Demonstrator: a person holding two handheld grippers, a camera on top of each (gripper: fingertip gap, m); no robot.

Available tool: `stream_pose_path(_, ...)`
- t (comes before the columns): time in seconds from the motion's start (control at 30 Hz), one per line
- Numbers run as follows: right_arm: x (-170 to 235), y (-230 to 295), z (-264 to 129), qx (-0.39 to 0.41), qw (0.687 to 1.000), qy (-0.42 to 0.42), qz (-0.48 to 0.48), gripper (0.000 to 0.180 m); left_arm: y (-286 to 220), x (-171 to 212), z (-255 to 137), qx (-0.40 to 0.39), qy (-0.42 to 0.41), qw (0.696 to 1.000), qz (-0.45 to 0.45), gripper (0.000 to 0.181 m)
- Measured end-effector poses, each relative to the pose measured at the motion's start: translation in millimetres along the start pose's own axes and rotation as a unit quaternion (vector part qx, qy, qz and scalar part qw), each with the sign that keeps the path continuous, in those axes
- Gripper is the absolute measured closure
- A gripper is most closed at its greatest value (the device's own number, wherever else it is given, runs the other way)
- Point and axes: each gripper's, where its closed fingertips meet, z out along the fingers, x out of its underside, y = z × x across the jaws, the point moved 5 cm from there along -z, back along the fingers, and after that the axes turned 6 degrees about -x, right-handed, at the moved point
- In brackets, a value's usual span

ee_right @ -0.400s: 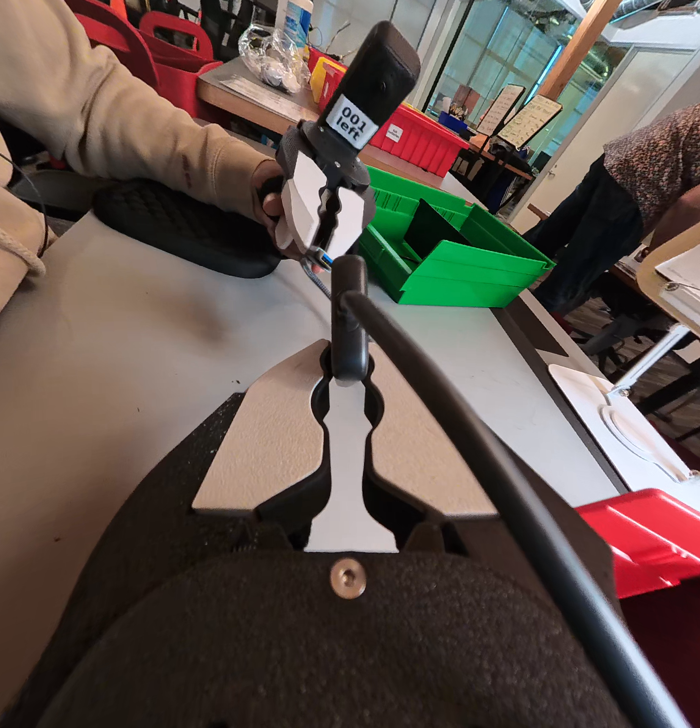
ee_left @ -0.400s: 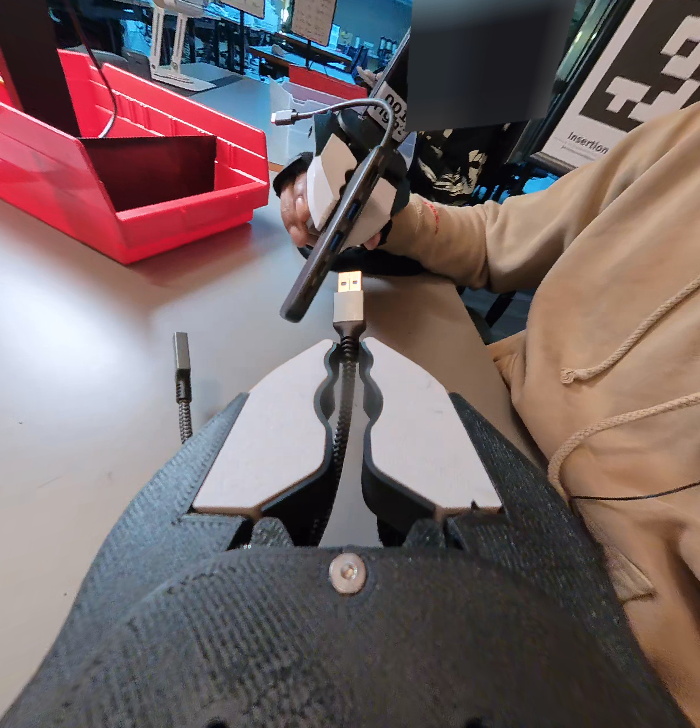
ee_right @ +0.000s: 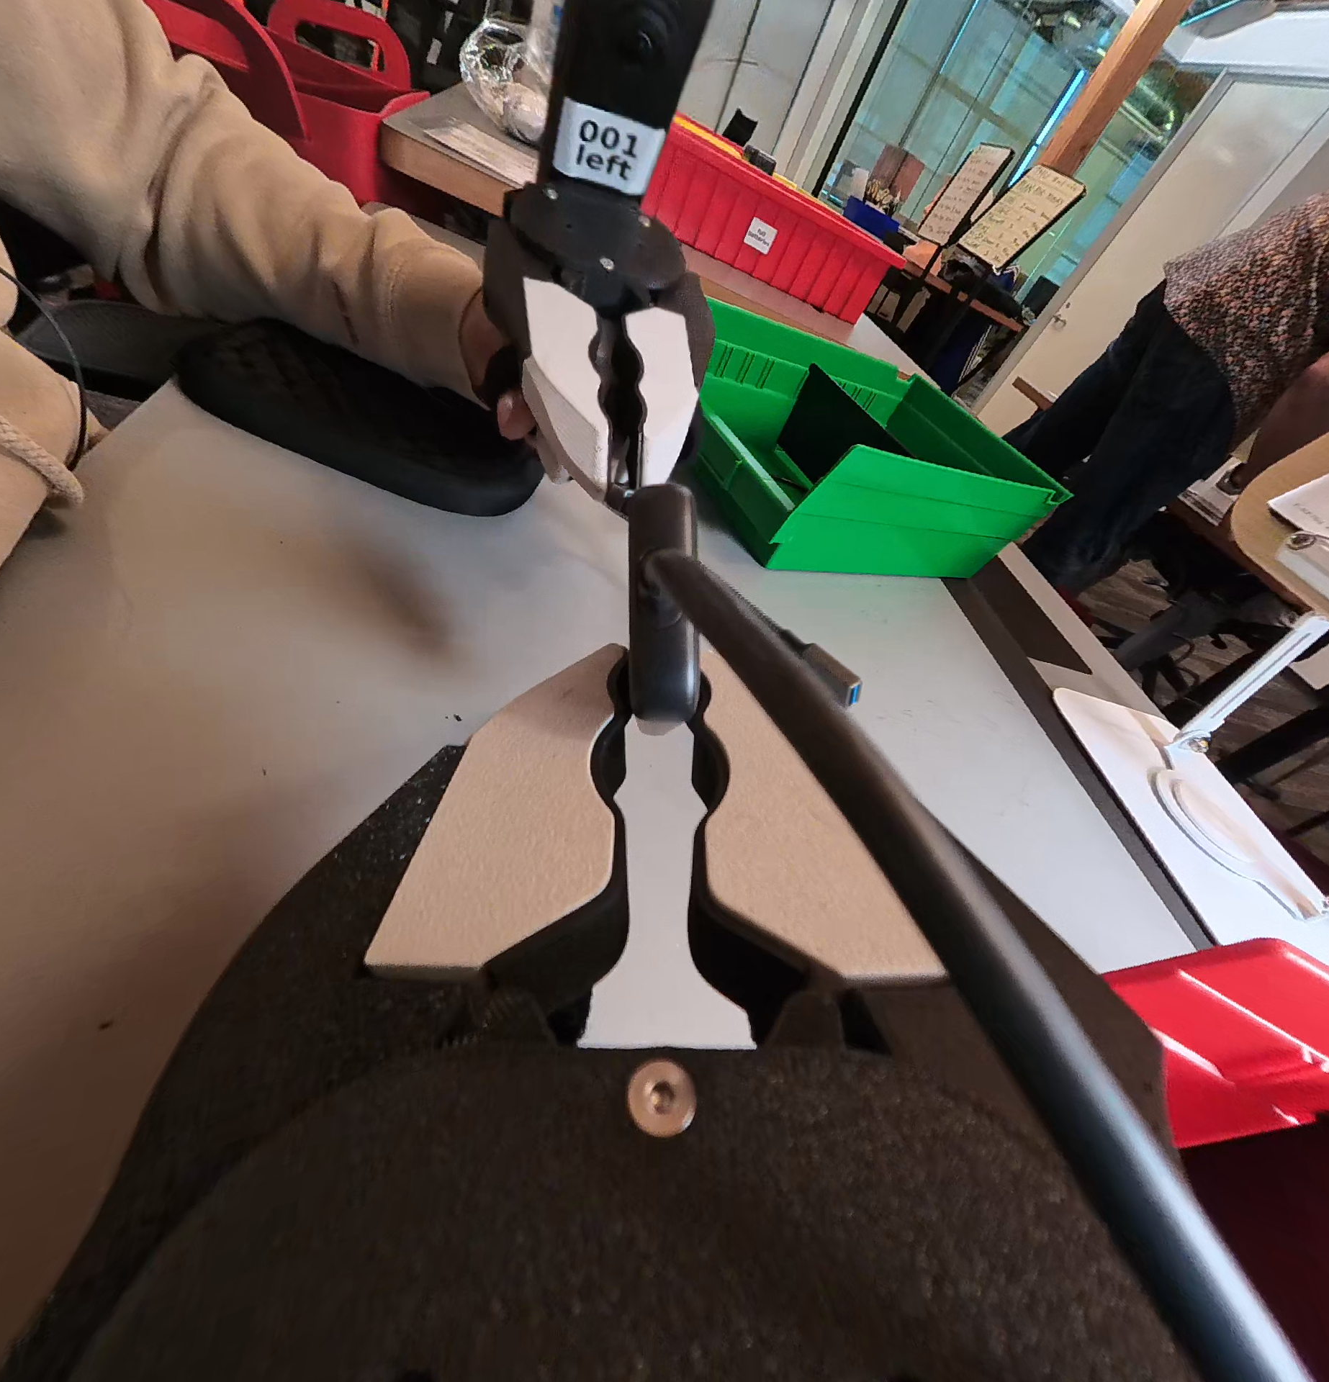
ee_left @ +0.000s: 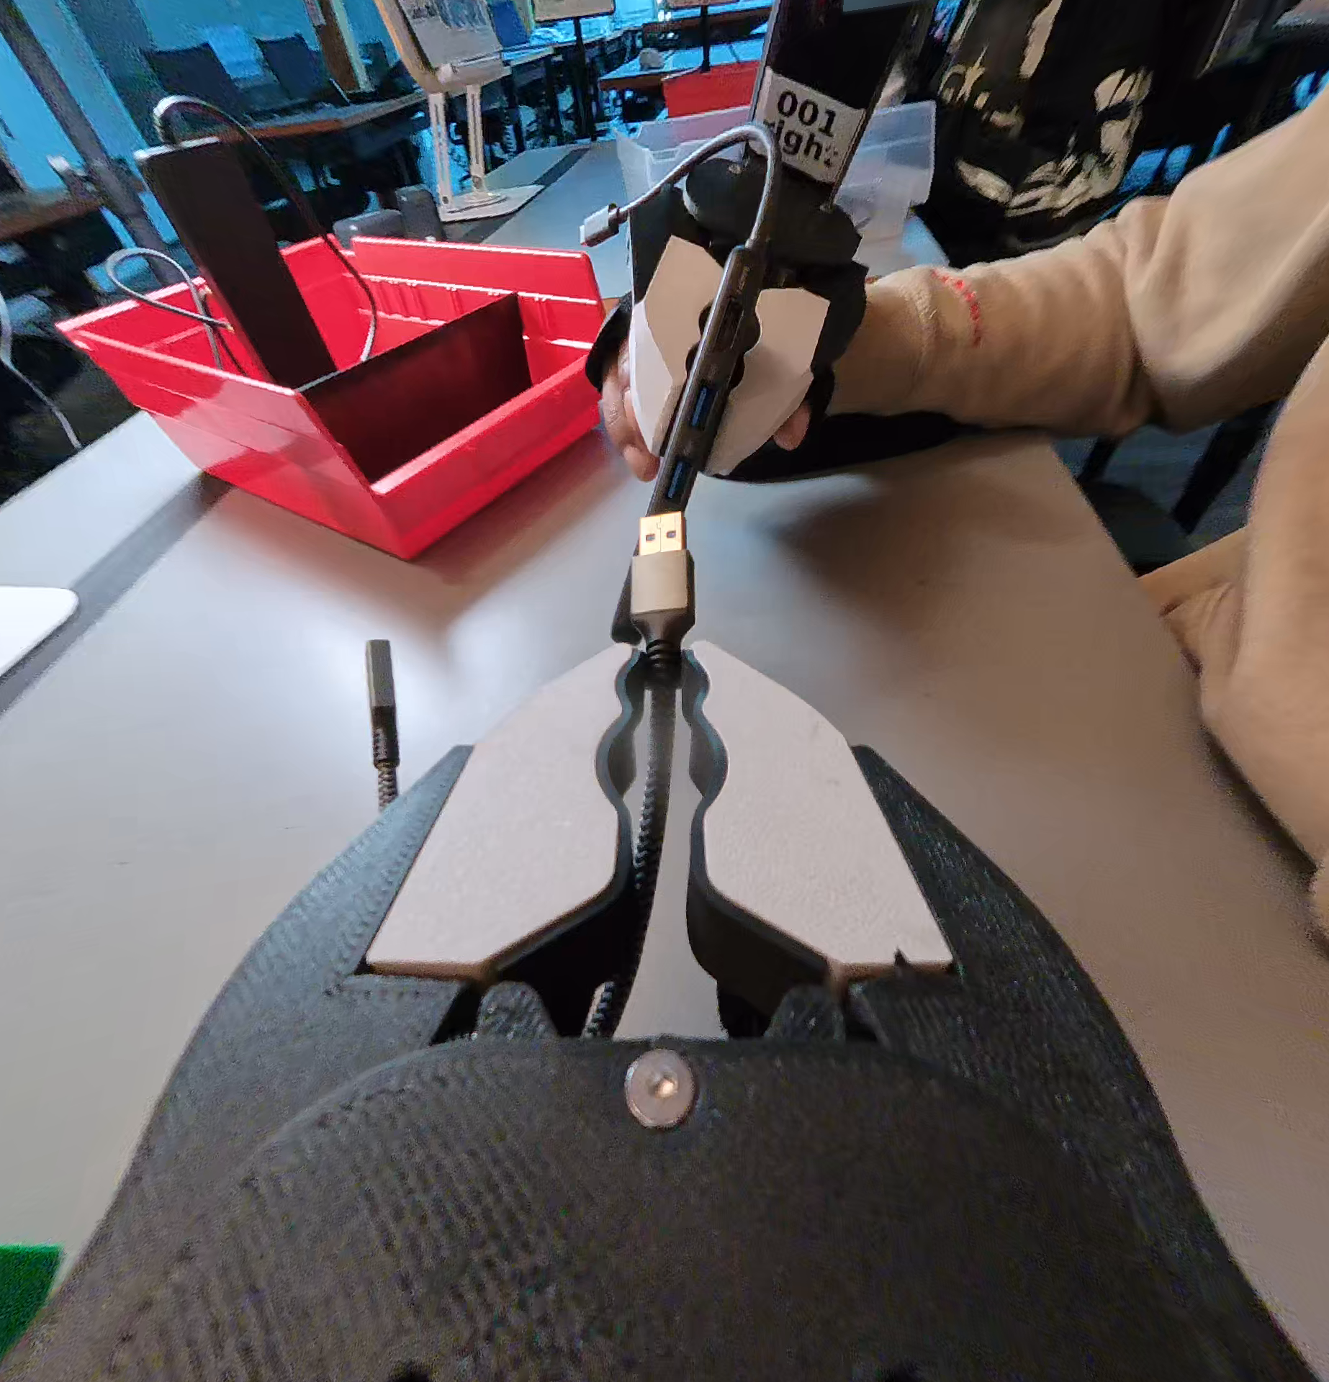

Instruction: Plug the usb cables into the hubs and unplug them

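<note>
My left gripper point(ee_left: 660, 658) is shut on a braided USB cable point(ee_left: 650, 808), and its metal plug point(ee_left: 661, 553) sticks out past the fingertips. The plug's tip sits just below the lowest blue port of a slim dark hub point(ee_left: 710, 381), with its metal shell fully showing. The right gripper point(ee_left: 721, 359) holds that hub steeply tilted above the table. In the right wrist view my right gripper point(ee_right: 660, 673) is shut on the hub point(ee_right: 661, 598). The left gripper point(ee_right: 624, 419) faces it just beyond the hub. The hub's own black lead point(ee_right: 946, 897) crosses the lower right.
A red bin point(ee_left: 392, 419) stands at the back left. A green bin point(ee_right: 871, 478) stands beyond the hub. The cable's other end point(ee_left: 381, 688) lies on the grey table point(ee_left: 198, 748). A white stand base point(ee_right: 1170, 808) is at the right. A person's sleeves flank the table.
The plug and the hub have come closer together, and the plug tip now sits right under the lowest port. The hub stands more upright. Both grips are unchanged.
</note>
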Motion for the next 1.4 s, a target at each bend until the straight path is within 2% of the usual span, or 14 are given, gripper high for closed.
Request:
stream_pose_path(0.03,0.6,0.1,0.4,0.000,1.000,0.002,0.000,0.174,-0.3,0.1,0.3,-0.013,0.003,1.000,0.020,0.172)
stream_pose_path(0.2,6.8,-3.6,2.1,0.017,0.999,0.028,0.005,0.174,-1.2,9.3,5.1,-0.088,0.053,0.983,0.153,0.172)
stream_pose_path(0.3,11.3,-6.8,1.6,0.026,0.999,0.041,0.012,0.174,-2.4,22.9,12.2,-0.087,0.106,0.976,0.167,0.169)
stream_pose_path(0.4,11.9,-10.0,-1.0,0.034,0.998,0.042,0.016,0.174,-6.1,32.6,16.3,-0.036,0.128,0.985,0.108,0.164)
stream_pose_path(0.5,11.2,-14.7,-6.0,0.046,0.998,0.041,0.017,0.174,-4.7,24.4,11.4,0.026,0.097,0.995,0.008,0.160)
stream_pose_path(0.53,11.0,-16.8,-8.1,0.052,0.998,0.039,0.020,0.168,1.0,20.7,9.0,0.035,0.086,0.995,-0.028,0.155)
stream_pose_path(0.63,10.4,-21.8,-13.3,0.062,0.997,0.030,0.032,0.168,33.3,23.0,7.6,-0.009,0.103,0.988,-0.115,0.156)
stream_pose_path(0.8,10.1,-24.6,-15.9,0.069,0.997,0.027,0.039,0.168,68.8,66.2,26.1,-0.089,0.284,0.949,-0.102,0.157)
stream_pose_path(0.97,10.3,-24.4,-16.7,0.071,0.996,0.032,0.035,0.168,77.0,73.2,38.3,-0.072,0.328,0.936,-0.108,0.168)
stream_pose_path(1.03,10.3,-25.5,-18.0,0.075,0.996,0.031,0.035,0.168,87.1,63.0,35.1,-0.124,0.306,0.942,-0.068,0.175)
stream_pose_path(1.17,5.3,-31.2,-25.3,0.095,0.995,0.008,0.041,0.169,103.4,9.7,9.9,-0.250,0.171,0.953,-0.010,0.175)
stream_pose_path(1.23,2.7,-34.6,-29.8,0.107,0.993,-0.005,0.046,0.171,98.9,-14.0,-6.1,-0.281,0.116,0.952,0.039,0.174)
stream_pose_path(1.3,1.5,-37.2,-33.6,0.115,0.992,-0.013,0.050,0.173,77.0,-23.2,-10.6,-0.226,0.083,0.967,0.082,0.175)
stream_pose_path(1.4,2.2,-39.4,-36.2,0.120,0.991,-0.018,0.057,0.174,39.2,0.6,-5.0,-0.093,0.124,0.984,0.093,0.175)
